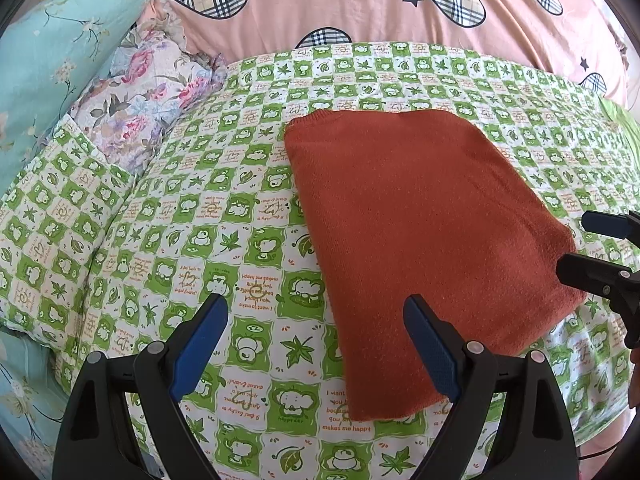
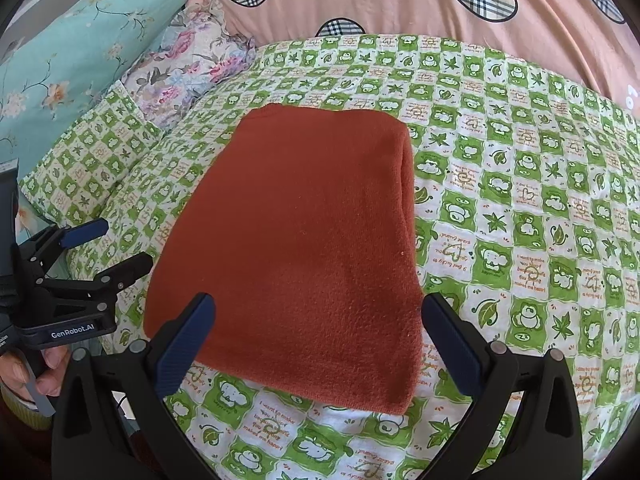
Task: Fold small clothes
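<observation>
a folded rust sweater [image 2: 296, 248] lies flat on the green checked sheet [image 2: 520, 208], a neat rectangle with its folded edge along the right. the left gripper [image 1: 316, 312] hovers over bare sheet at the sweater's near left side, jaws spread wide and empty, its right finger over the cloth's near corner. the right gripper [image 2: 318, 312] hangs above the sweater's near edge, jaws also wide apart with nothing pinched, the cloth showing between them. a hand [image 2: 44, 368] holds the left tool's grip at the near left of the right view. at the far left sit a teal floral pillow [image 1: 48, 60] and a pink-flowered pillow [image 1: 144, 92] (both clear of the sweater). a pink quilt [image 1: 360, 4] with plaid hearts lies along the far side. nothing rests on the sweater.
</observation>
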`<act>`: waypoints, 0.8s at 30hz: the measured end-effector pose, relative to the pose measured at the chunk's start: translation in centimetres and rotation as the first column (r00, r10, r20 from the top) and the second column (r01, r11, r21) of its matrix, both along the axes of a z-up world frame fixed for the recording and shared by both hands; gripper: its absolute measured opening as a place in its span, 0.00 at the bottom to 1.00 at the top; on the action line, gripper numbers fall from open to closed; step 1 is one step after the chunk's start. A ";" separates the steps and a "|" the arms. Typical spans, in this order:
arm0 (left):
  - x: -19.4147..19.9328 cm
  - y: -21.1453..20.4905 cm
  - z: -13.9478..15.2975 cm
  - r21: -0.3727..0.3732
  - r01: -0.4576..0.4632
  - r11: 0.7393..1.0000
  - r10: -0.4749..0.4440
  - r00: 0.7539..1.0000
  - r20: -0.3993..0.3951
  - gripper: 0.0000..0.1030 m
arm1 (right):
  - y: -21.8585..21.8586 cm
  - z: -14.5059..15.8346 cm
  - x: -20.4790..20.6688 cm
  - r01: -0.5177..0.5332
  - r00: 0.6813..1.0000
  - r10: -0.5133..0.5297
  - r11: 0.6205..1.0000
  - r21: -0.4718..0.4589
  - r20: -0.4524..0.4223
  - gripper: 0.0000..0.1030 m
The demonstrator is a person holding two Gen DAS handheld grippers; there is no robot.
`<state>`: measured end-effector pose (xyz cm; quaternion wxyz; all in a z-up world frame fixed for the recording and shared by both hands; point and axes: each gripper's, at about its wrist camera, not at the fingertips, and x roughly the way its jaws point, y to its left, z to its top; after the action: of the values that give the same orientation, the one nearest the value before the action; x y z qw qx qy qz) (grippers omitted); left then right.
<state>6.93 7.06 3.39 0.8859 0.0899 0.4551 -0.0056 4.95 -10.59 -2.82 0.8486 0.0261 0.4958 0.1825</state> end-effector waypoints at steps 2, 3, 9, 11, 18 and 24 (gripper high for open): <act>0.0 0.0 0.0 0.000 0.001 1.000 -0.001 1.000 0.000 0.87 | 0.0 0.0 0.0 -0.003 1.000 0.003 1.000 0.002 0.000 1.00; 0.0 0.0 0.0 0.001 0.001 1.000 -0.001 1.000 0.000 0.87 | 0.0 0.0 0.0 -0.005 1.000 0.005 1.000 0.002 0.000 1.00; 0.0 0.0 0.0 0.001 0.001 1.000 -0.001 1.000 0.002 0.87 | 0.1 0.2 0.0 -0.004 1.000 0.004 1.000 0.001 0.003 1.00; 0.0 0.0 0.0 0.002 0.003 1.000 -0.003 1.000 0.003 0.87 | 0.1 0.2 0.0 -0.002 1.000 0.002 1.000 -0.001 0.004 1.00; 0.0 -0.1 0.0 0.001 0.006 1.000 -0.006 1.000 0.000 0.88 | 0.0 0.2 0.0 -0.002 1.000 0.002 1.000 -0.001 0.004 1.00; 0.0 -0.2 -0.1 0.003 0.006 1.000 -0.006 1.000 -0.002 0.89 | -0.1 0.2 0.1 -0.001 1.000 0.001 1.000 -0.001 0.004 1.00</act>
<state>6.94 6.89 3.27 0.8852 0.0928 0.4559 -0.0078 5.06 -10.66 -2.64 0.8496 0.0250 0.4941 0.1828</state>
